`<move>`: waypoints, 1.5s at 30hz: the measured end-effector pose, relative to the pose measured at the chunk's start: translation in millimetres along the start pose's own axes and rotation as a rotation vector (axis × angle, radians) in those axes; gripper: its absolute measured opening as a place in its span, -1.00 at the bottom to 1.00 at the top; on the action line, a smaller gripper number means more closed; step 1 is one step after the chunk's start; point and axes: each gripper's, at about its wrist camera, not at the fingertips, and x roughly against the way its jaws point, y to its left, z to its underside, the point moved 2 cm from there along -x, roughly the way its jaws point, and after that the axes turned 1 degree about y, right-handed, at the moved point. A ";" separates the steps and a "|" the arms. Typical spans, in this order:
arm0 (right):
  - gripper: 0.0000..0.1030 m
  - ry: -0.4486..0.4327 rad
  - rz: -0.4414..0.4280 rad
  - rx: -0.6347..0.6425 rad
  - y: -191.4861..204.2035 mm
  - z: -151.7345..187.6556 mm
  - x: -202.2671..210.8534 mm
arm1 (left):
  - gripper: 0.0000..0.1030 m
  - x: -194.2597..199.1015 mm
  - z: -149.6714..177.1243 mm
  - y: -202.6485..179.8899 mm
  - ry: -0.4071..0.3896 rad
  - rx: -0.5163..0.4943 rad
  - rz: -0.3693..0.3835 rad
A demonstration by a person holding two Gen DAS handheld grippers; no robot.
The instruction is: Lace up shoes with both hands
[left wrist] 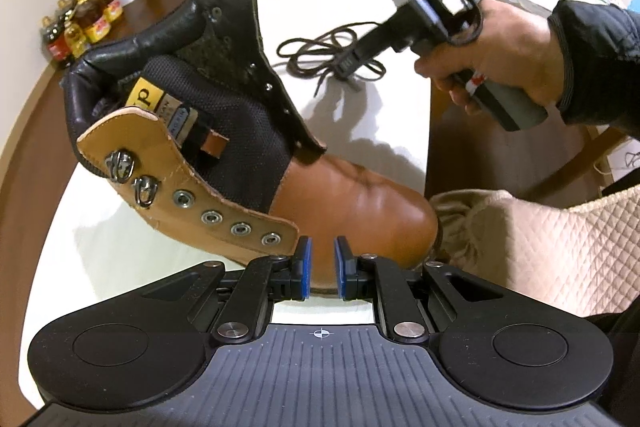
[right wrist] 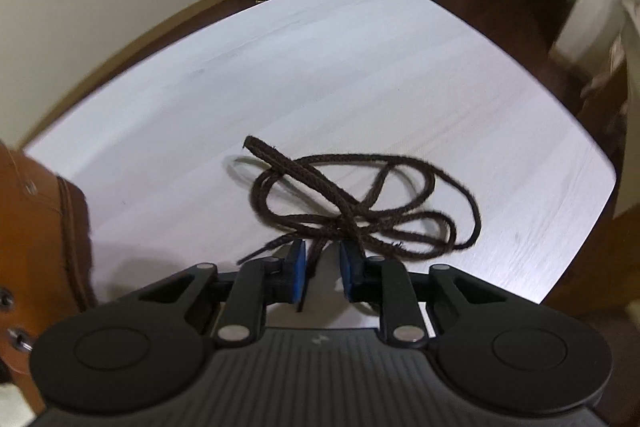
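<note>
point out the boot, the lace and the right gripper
boot (left wrist: 352, 195), left wrist view, on the tan toe leather
lace (right wrist: 360, 215), right wrist view, on the tangled middle
right gripper (right wrist: 322, 267), right wrist view, midway between its fingertips

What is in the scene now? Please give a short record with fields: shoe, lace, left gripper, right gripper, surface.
shoe: brown boot on the table, tongue open, eyelets empty
lace: dark brown shoelace in a loose tangle on the table, apart from the boot
left gripper: left gripper open, close to the boot's toe, holding nothing
right gripper: right gripper open, low over the lace, one strand between the jaws, not clamped
surface: white table
</note>
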 end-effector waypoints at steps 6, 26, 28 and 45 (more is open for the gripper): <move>-0.96 0.087 -0.257 -0.303 -38.0 10.5 14.9 | -0.74 3.2 0.9 2.4 -0.014 0.019 0.003; -0.96 0.212 -0.957 -0.985 10.2 100.0 51.8 | -0.74 14.0 19.9 8.1 -0.022 0.097 -0.060; -0.96 0.164 -0.942 -1.003 14.9 102.9 51.0 | -0.74 13.3 22.5 7.8 -0.027 0.089 -0.040; -0.96 -0.001 -0.867 -0.983 53.1 116.5 32.7 | -0.74 13.7 47.5 14.9 -0.030 0.014 0.026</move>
